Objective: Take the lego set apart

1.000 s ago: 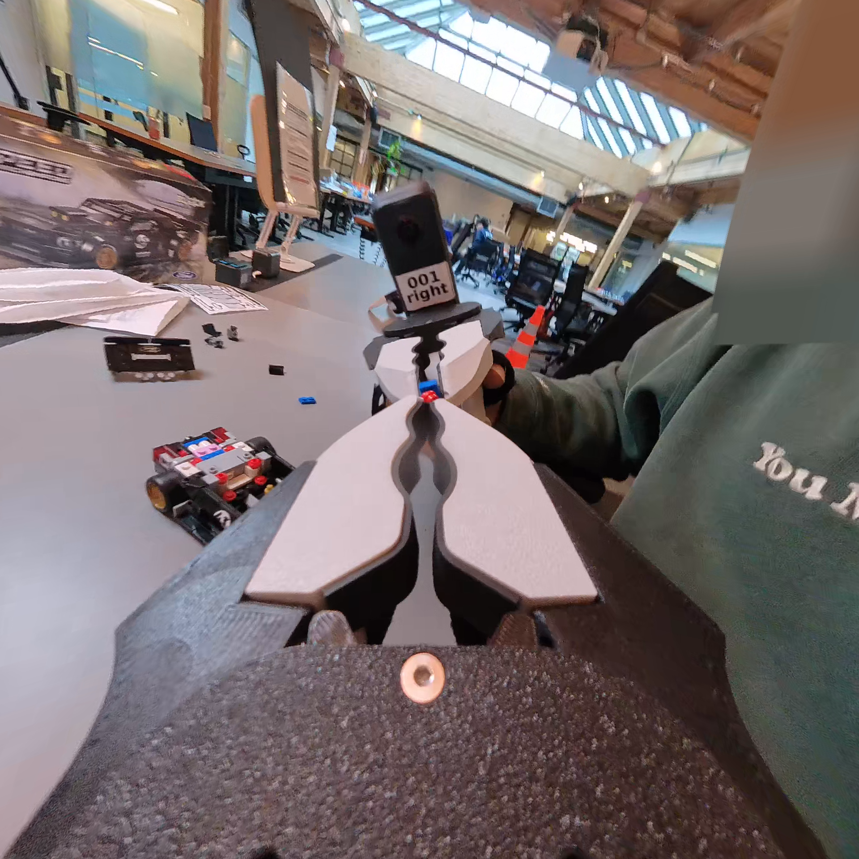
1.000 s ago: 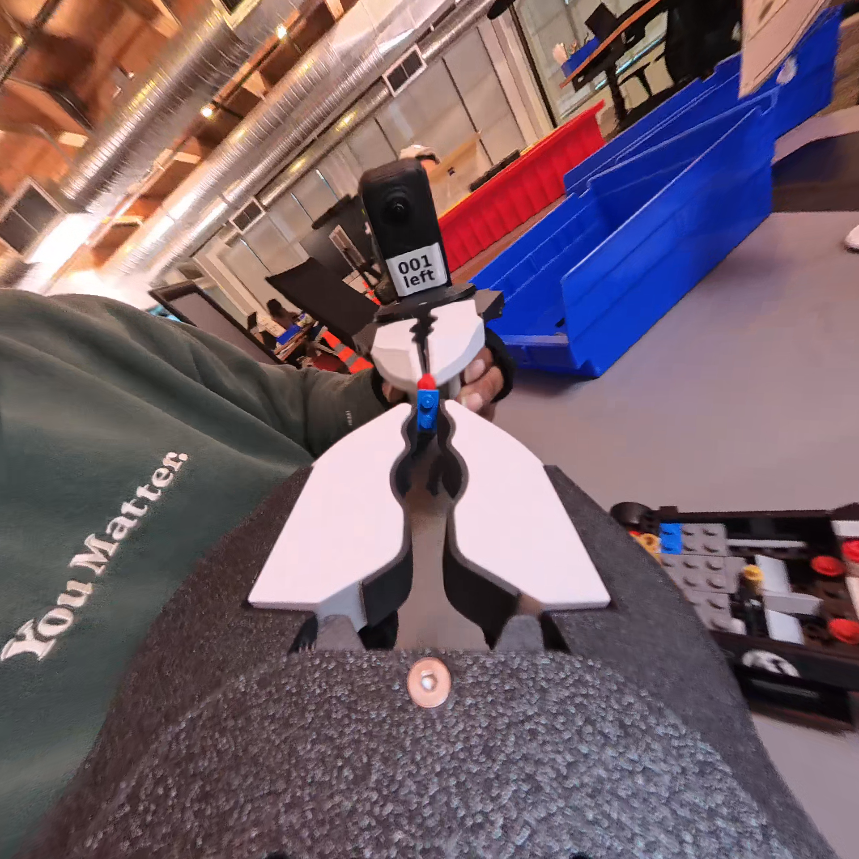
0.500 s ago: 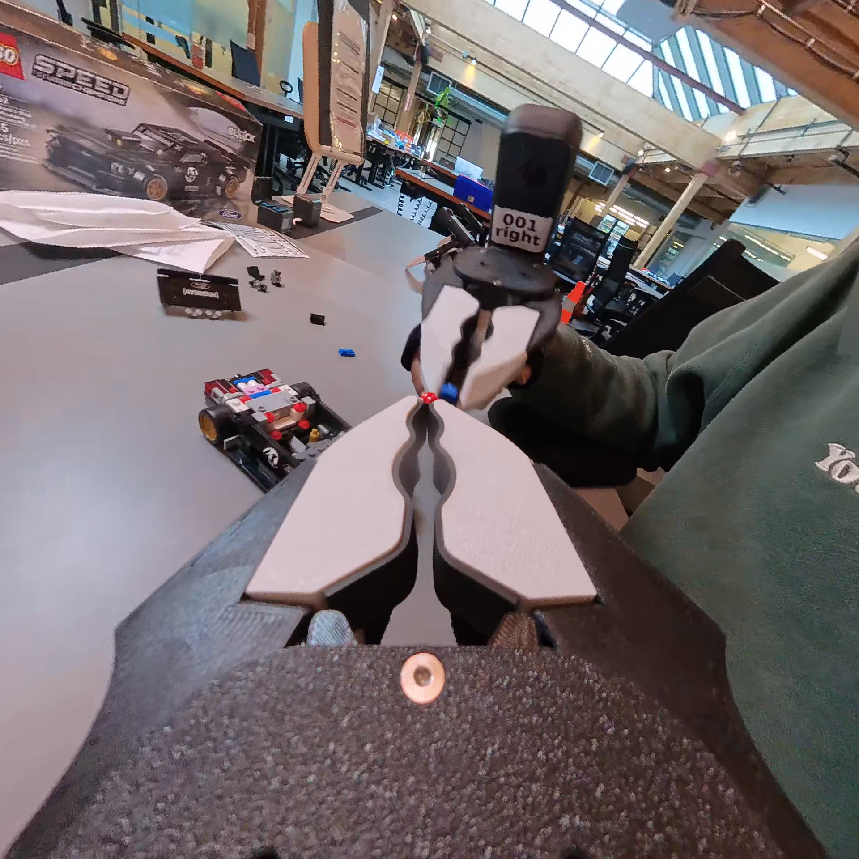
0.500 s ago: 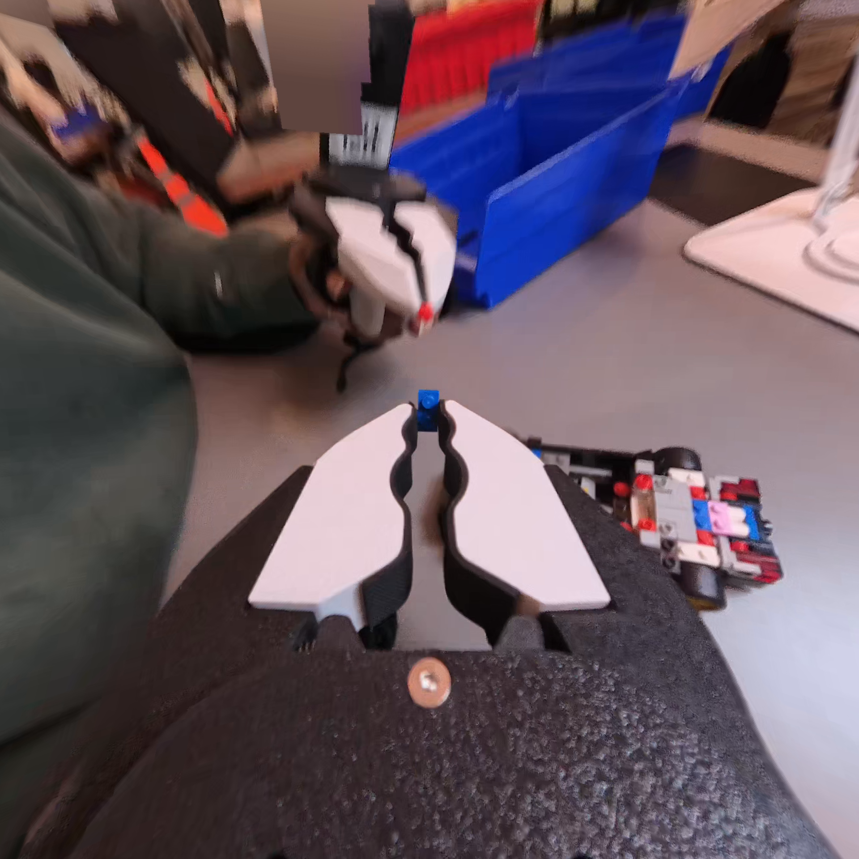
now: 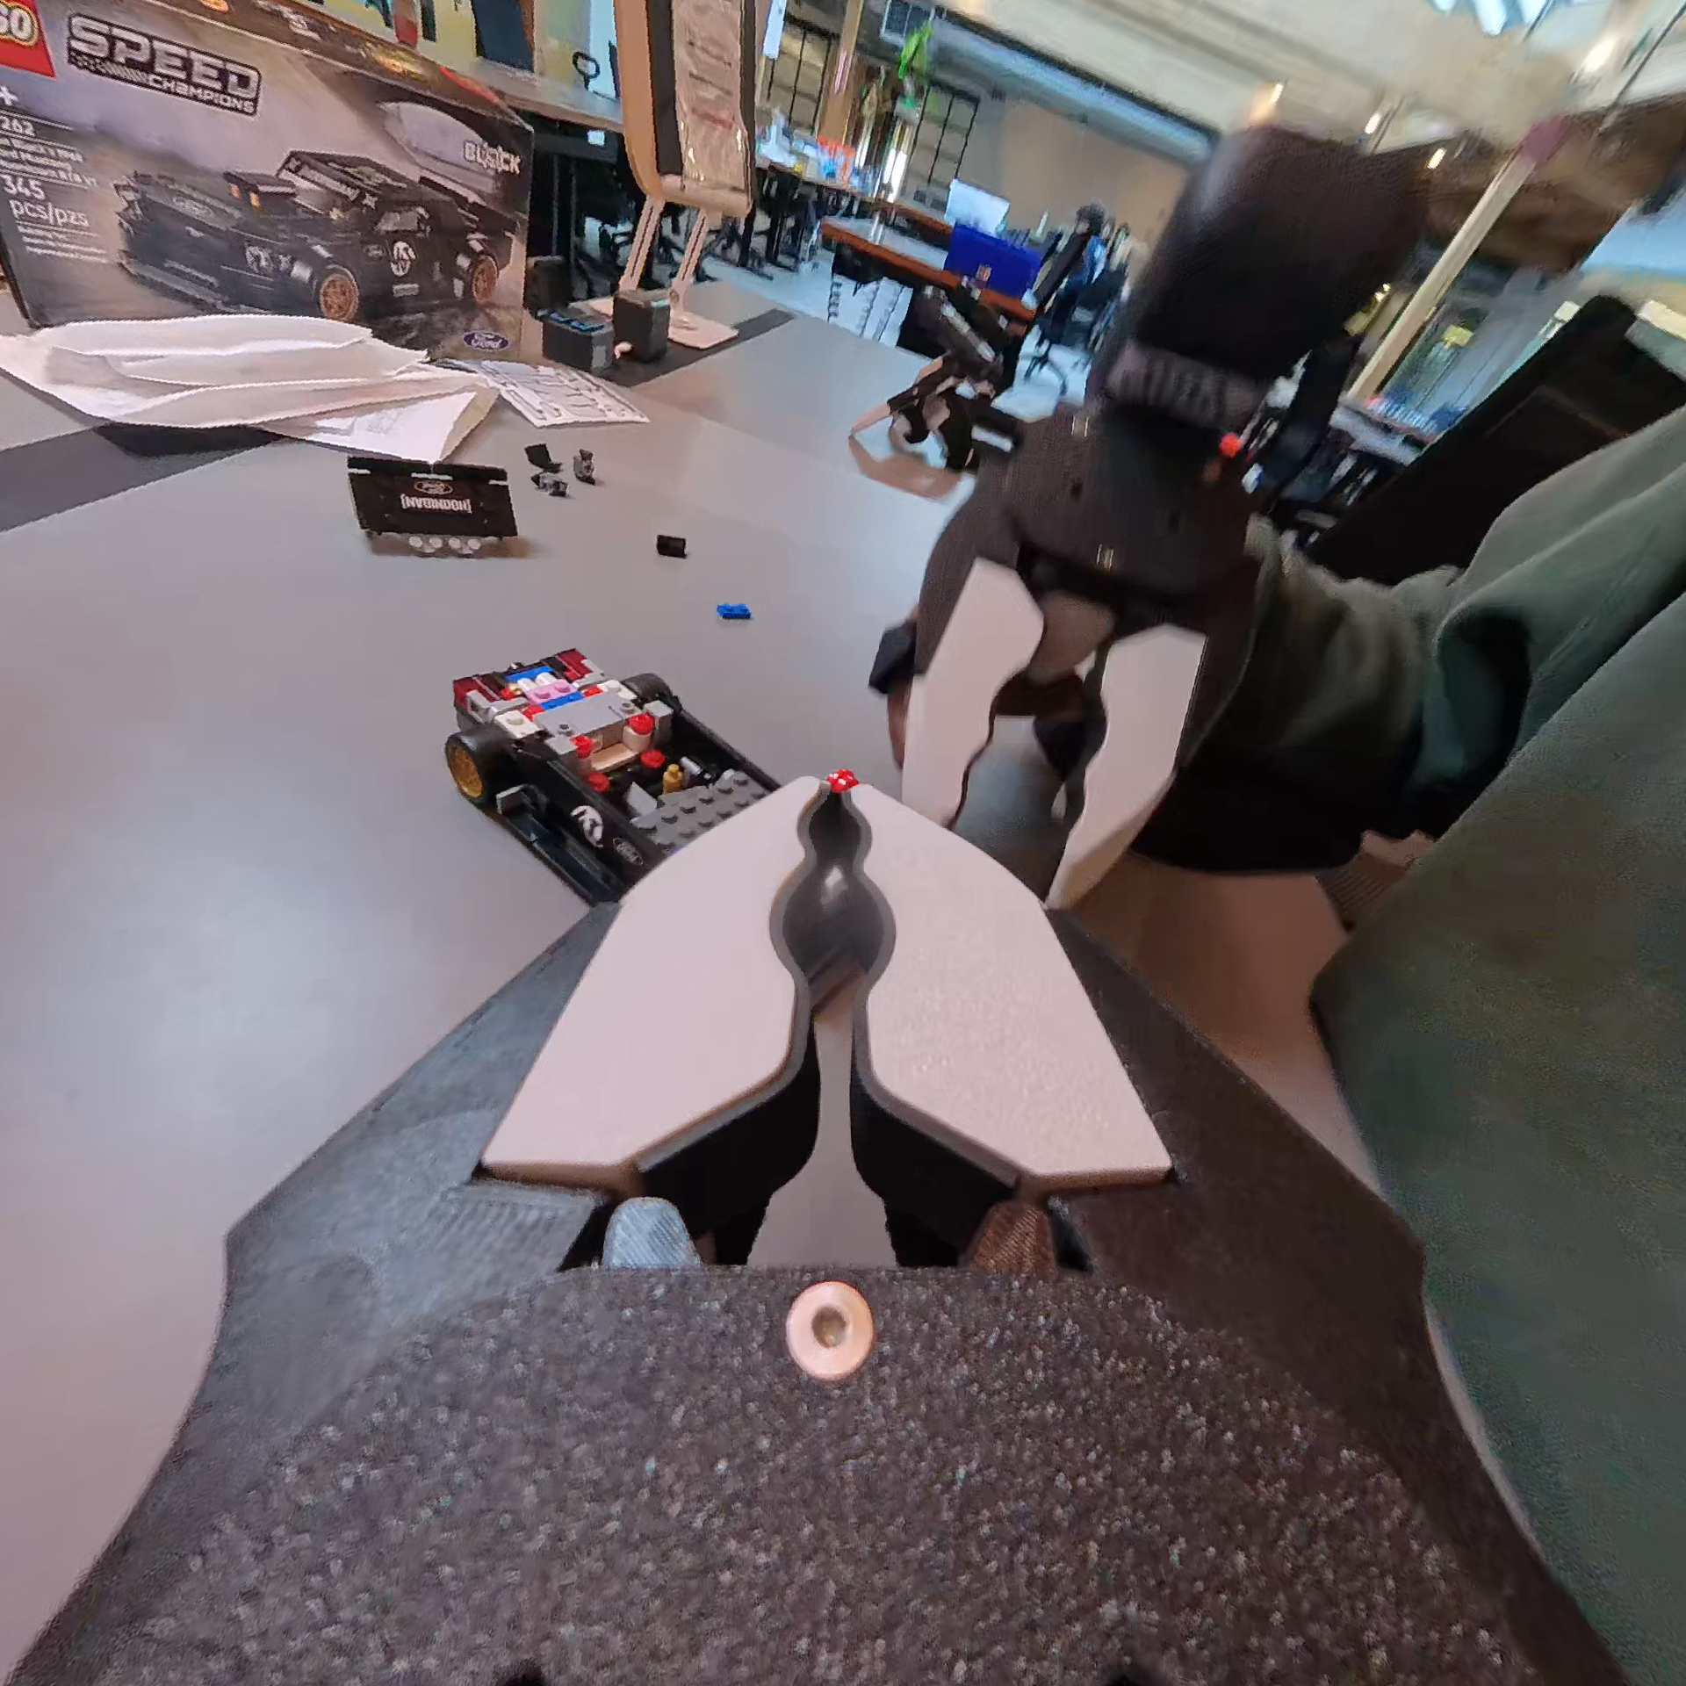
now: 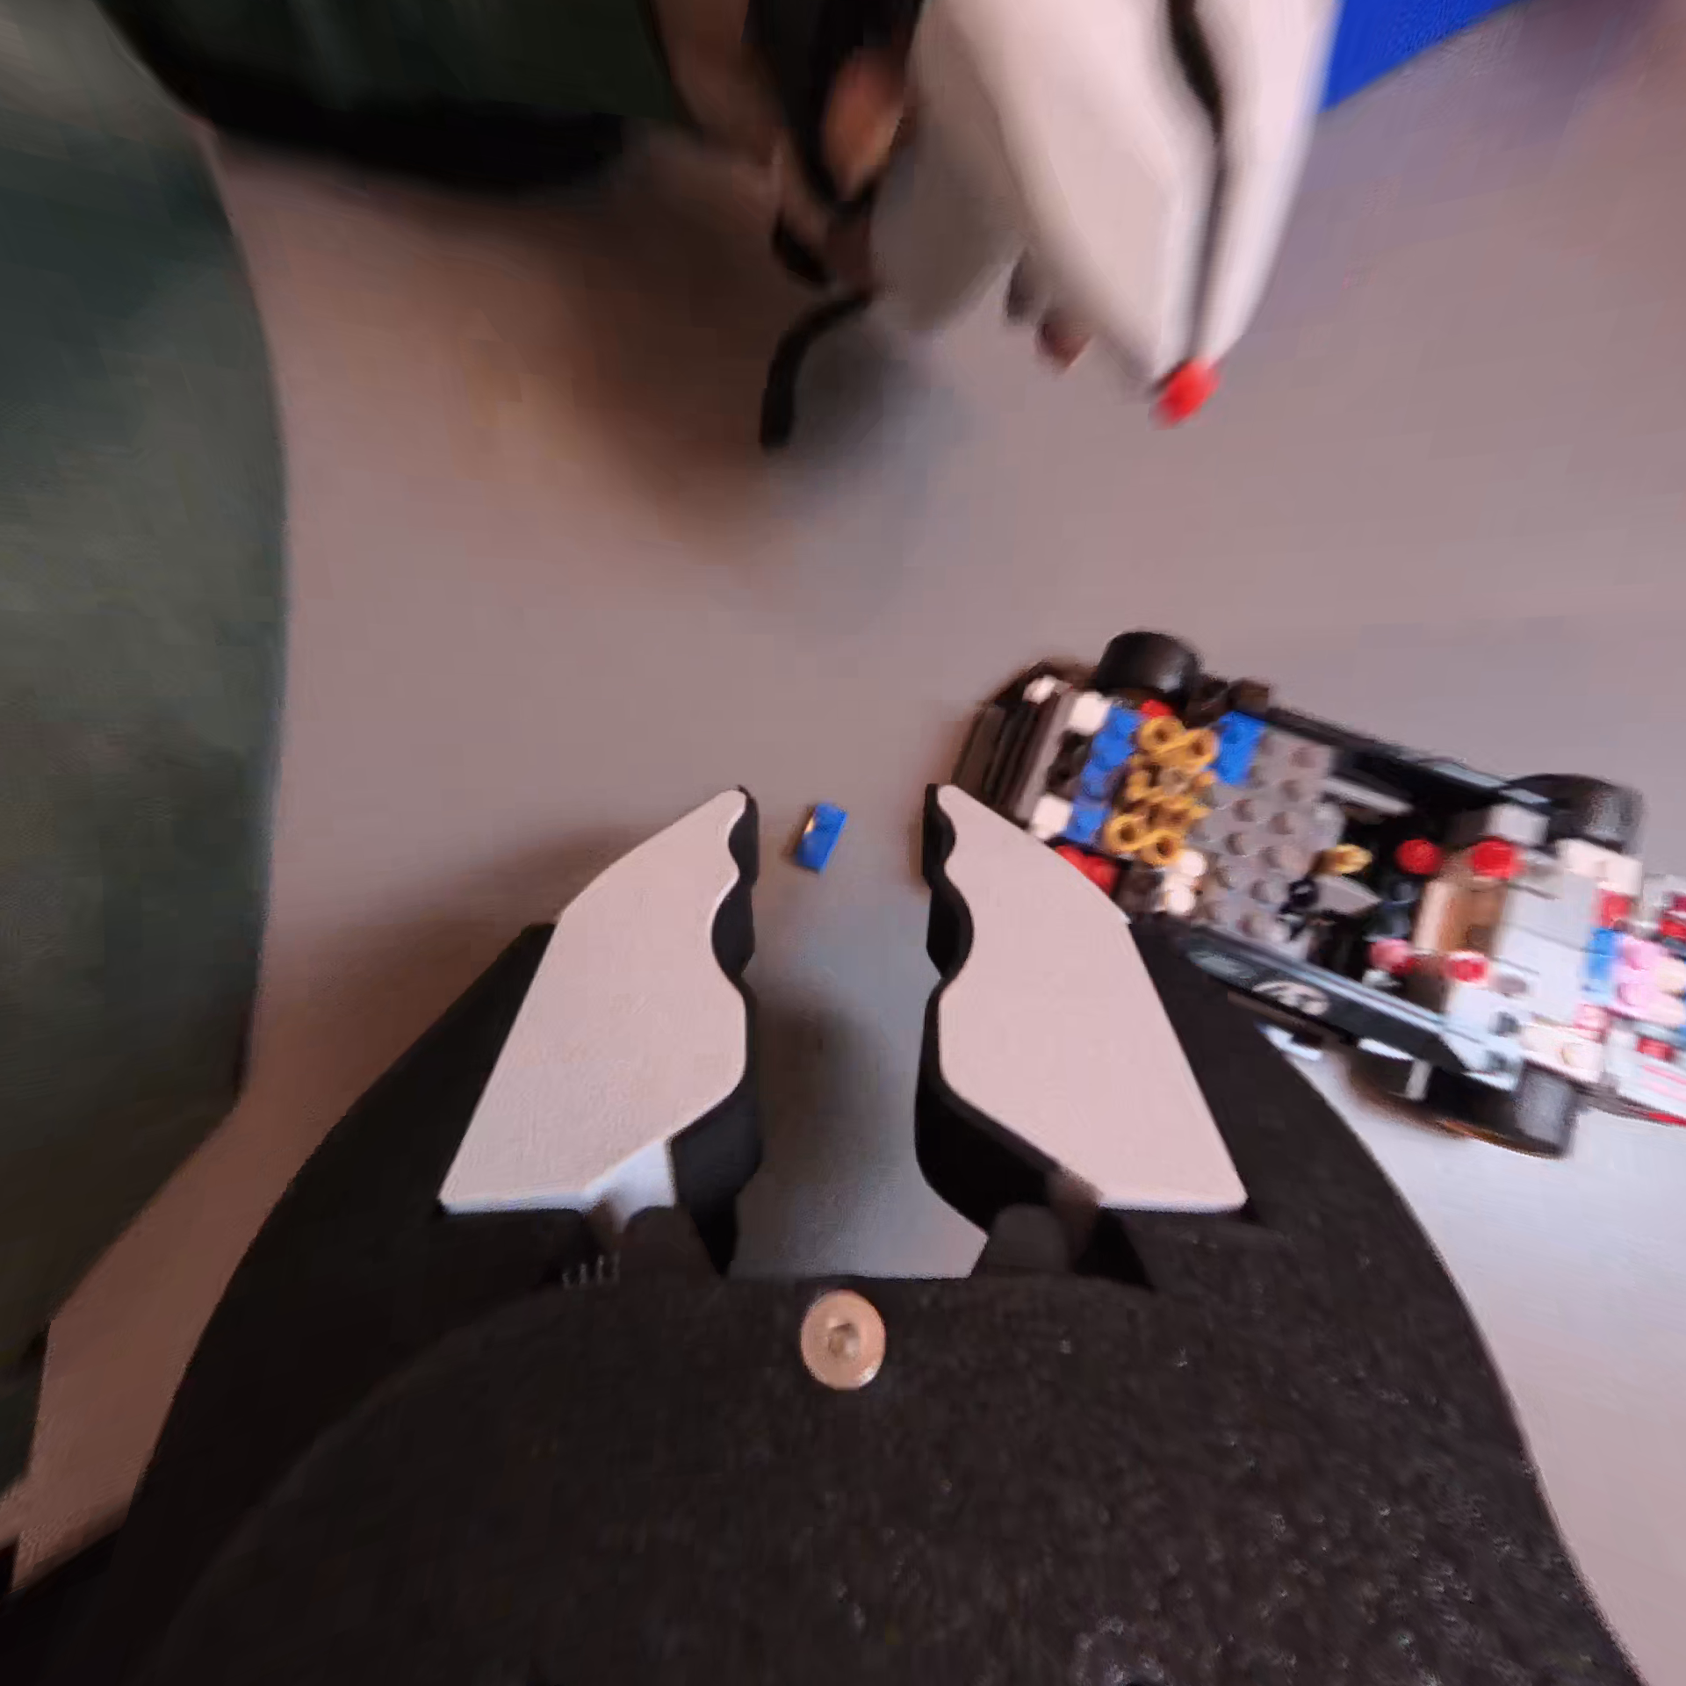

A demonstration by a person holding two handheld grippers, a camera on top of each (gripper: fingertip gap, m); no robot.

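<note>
The grey table [image 5: 228, 912] fills the left half of the left wrist view, bare around the partly stripped lego car [image 5: 584, 757] at mid-frame; toward the upper left lie a black plate [image 5: 433, 497] and a set box [image 5: 255, 182]. Your right gripper [image 6: 837, 812] stands with fingers well apart over the table, a small blue piece [image 6: 819, 837] lying loose between the tips, touching neither, the car just right of them; your left gripper [image 5: 839, 786] is closed, pinching a tiny red stud [image 5: 840, 779] at its tips.
</note>
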